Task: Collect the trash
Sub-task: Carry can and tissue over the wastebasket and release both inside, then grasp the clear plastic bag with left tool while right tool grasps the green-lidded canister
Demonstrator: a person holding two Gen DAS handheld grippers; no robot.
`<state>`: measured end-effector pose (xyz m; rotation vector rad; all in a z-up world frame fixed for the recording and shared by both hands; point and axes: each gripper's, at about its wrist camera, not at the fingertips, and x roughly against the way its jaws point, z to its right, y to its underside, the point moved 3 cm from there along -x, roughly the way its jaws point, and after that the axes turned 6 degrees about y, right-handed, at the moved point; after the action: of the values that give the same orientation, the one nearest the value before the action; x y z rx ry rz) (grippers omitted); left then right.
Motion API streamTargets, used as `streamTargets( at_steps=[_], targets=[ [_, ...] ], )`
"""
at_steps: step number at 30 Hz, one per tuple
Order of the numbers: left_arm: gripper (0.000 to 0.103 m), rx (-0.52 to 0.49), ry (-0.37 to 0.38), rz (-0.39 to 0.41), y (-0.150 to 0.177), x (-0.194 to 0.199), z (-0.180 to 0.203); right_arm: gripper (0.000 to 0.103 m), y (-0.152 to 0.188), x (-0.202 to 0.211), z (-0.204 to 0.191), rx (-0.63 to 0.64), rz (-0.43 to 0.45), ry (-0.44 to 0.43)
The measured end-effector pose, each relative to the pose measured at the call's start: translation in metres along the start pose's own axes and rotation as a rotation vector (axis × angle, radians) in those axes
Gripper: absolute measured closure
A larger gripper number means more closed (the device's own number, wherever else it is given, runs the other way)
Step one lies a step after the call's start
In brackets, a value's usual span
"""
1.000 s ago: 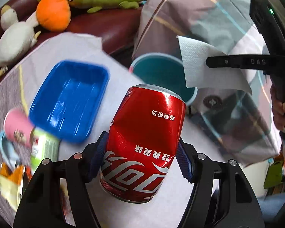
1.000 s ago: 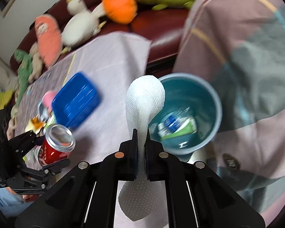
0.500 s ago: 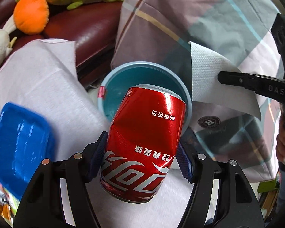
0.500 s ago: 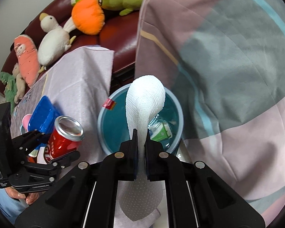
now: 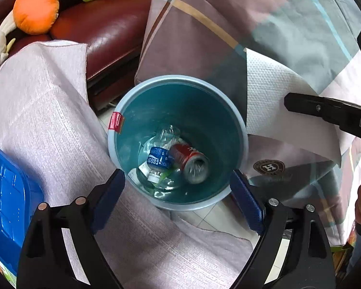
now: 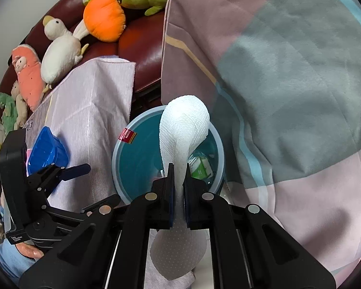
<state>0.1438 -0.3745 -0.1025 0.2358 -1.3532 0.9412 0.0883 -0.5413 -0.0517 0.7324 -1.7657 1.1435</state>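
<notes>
A teal trash bin (image 5: 239, 130) stands on the floor beside the table; it also shows in the right wrist view (image 6: 122, 168). A red cola can (image 5: 189, 160) lies inside it on a clear plastic bottle (image 5: 158, 159). My left gripper (image 5: 178, 192) is open and empty above the bin's near rim. My right gripper (image 6: 179, 180) is shut on a white paper towel (image 6: 183, 130) and holds it over the bin; the towel (image 5: 269, 98) hangs at the bin's right side in the left wrist view.
A blue plastic tray (image 5: 4, 192) lies on the lilac tablecloth (image 5: 36, 110) at the left. A dark red sofa (image 5: 108, 29) with plush toys (image 6: 103, 19) is behind. A checked blanket (image 6: 288, 72) hangs right of the bin.
My left gripper moved over the bin, opened and dropped the cola can, which now lies in the bin. My right gripper carried the paper towel closer over the bin.
</notes>
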Motion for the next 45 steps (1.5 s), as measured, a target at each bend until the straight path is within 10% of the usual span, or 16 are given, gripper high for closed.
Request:
streamTargets(
  at_steps=[14,19,31,45],
  targets=[
    [0.014,0.049,0.003,0.038,0.026,0.031,-0.017,0.092,0.001,-0.018,-0.023,0.041,-0.043,-0.012],
    [0.014,0.075,0.017,0.063,0.033,0.045,-0.025,0.060,0.002,-0.028,-0.039,0.076,-0.065,-0.004],
    [0.013,0.141,0.032,0.113,0.055,0.075,-0.053,0.034,0.002,-0.024,-0.069,0.110,-0.065,0.022],
    [0.013,0.220,-0.013,0.204,0.107,0.141,-0.099,0.026,0.027,0.004,-0.134,0.166,-0.070,0.005]
  ],
)
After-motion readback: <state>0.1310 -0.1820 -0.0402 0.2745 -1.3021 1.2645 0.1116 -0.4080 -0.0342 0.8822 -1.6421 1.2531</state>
